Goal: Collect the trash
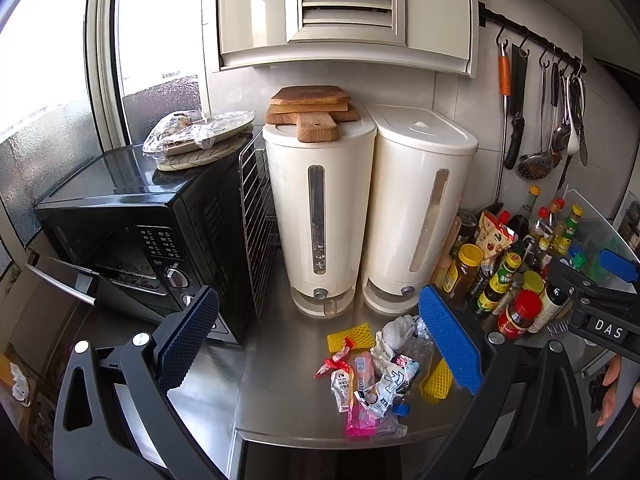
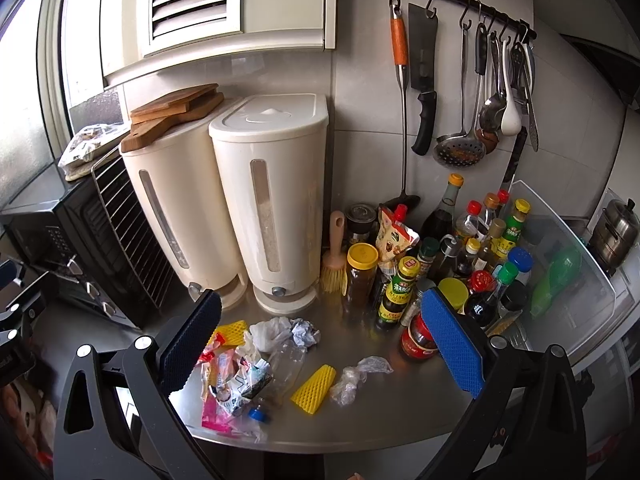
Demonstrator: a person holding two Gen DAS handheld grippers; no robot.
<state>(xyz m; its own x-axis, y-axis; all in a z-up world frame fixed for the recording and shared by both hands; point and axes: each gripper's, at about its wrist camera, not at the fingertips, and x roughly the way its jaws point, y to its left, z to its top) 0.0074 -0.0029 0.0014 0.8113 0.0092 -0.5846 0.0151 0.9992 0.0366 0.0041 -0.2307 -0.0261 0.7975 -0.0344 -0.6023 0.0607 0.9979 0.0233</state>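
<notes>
A heap of trash lies on the steel counter (image 1: 280, 400): printed wrappers (image 1: 372, 388), a pink packet (image 1: 360, 420), crumpled white tissue (image 1: 394, 334) and yellow foam nets (image 1: 348, 335). In the right wrist view the wrappers (image 2: 236, 380) sit beside a yellow foam net (image 2: 314, 389), a clear plastic bag (image 2: 356, 376), a flattened clear bottle (image 2: 286, 364) and crumpled tissue (image 2: 272, 330). My left gripper (image 1: 320, 344) hangs open above the pile, nothing between its blue pads. My right gripper (image 2: 320, 340) is open too, over the same trash. The right gripper (image 1: 600, 292) also shows at the right edge of the left view.
Two cream dispensers (image 1: 320, 216) (image 2: 276, 208) stand behind the trash. A black oven (image 1: 152, 232) with its door ajar is at the left. Sauce bottles and jars (image 2: 460, 272) crowd the right. Utensils hang on a wall rail (image 2: 480, 80). The counter's front edge (image 2: 320, 446) is close.
</notes>
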